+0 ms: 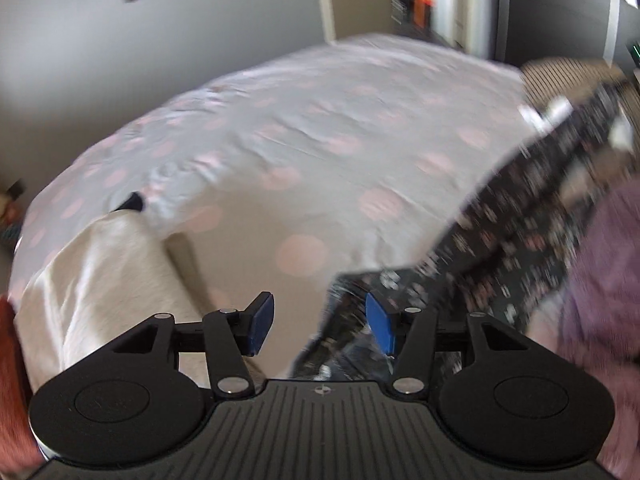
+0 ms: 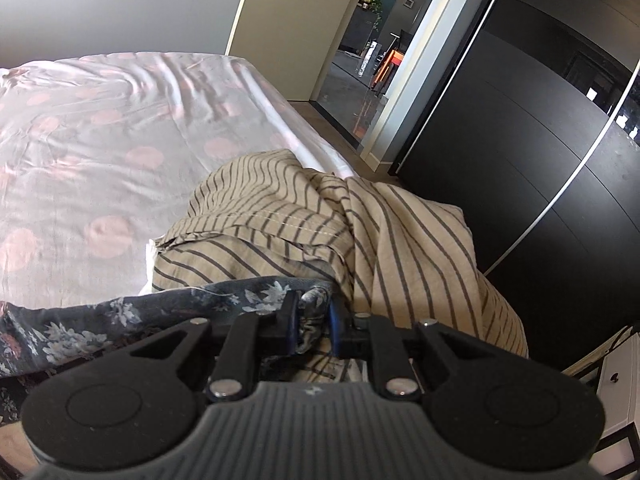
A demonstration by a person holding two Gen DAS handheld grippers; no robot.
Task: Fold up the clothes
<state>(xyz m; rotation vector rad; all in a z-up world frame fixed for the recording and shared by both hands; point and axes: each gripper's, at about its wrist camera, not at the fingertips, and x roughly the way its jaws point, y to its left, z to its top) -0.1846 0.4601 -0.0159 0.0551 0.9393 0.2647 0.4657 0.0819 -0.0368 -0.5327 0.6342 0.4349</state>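
Right gripper (image 2: 313,326) is pinching a bunched edge of the dark floral garment (image 2: 120,312) at the bed's (image 2: 100,140) right edge, striped beige cloth (image 2: 360,220) heaped just behind, while the left gripper (image 1: 320,326) sits spread, empty.

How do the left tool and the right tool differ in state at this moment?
The left tool is open, with nothing clamped; the right tool is shut on the dark floral garment. The left faces the dotted bedsheet; the right faces the striped garment. Both have blue pads.
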